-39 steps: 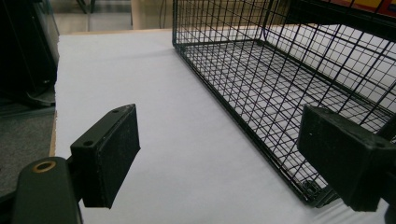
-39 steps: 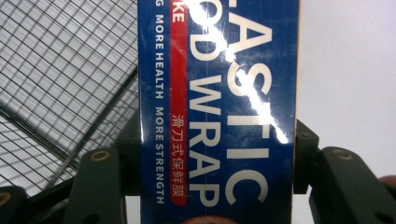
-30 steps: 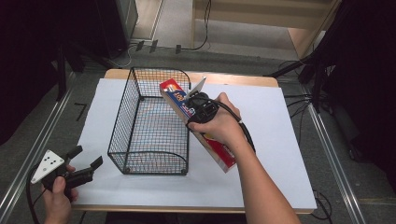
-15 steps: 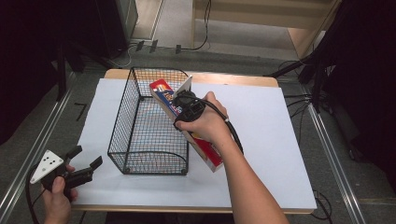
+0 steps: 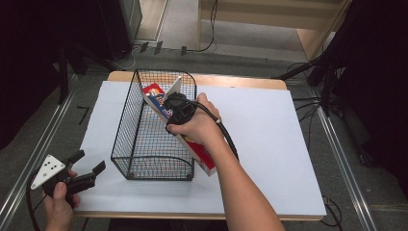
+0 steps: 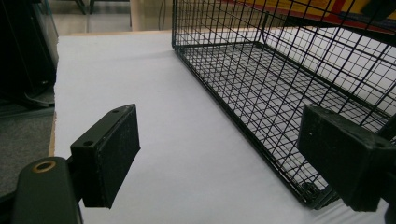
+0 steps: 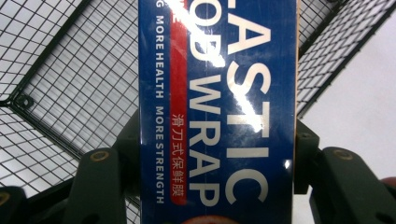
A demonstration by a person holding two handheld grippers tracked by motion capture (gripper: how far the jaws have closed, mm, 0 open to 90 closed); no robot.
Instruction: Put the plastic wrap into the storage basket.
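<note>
- The white table sheet (image 5: 269, 144) covers the wooden tabletop, and the wire basket sits on its left half.
- The black wire basket (image 5: 144, 144) is a long open-topped cage; its length runs from the near edge of the sheet toward the far edge. In the left gripper view its near corner (image 6: 308, 186) stands just beside the right-hand jaw, and its mesh floor lies on the white sheet.
- The plastic wrap box (image 5: 192, 144) is a long, narrow carton, blue with red, printed "PLASTIC WRAP" (image 7: 219, 102). Its long axis is tilted: the far end (image 5: 153, 90) points away from the person and leans in over the basket's right wall, above the far part of the basket, while the near end hangs outside that wall, low by the basket's near right corner. Whether the near end touches the sheet I cannot tell.
- The right gripper (image 5: 179, 109) is clamped across the width of the box, one pad on each long side, as the right gripper view shows. It grips just above the basket's right rim.
- The left gripper (image 5: 86, 168) sits off the basket's near left corner, at the sheet's near left corner, with its jaws spread apart and nothing between them; its fingers (image 6: 112, 154) point toward the basket.
</note>
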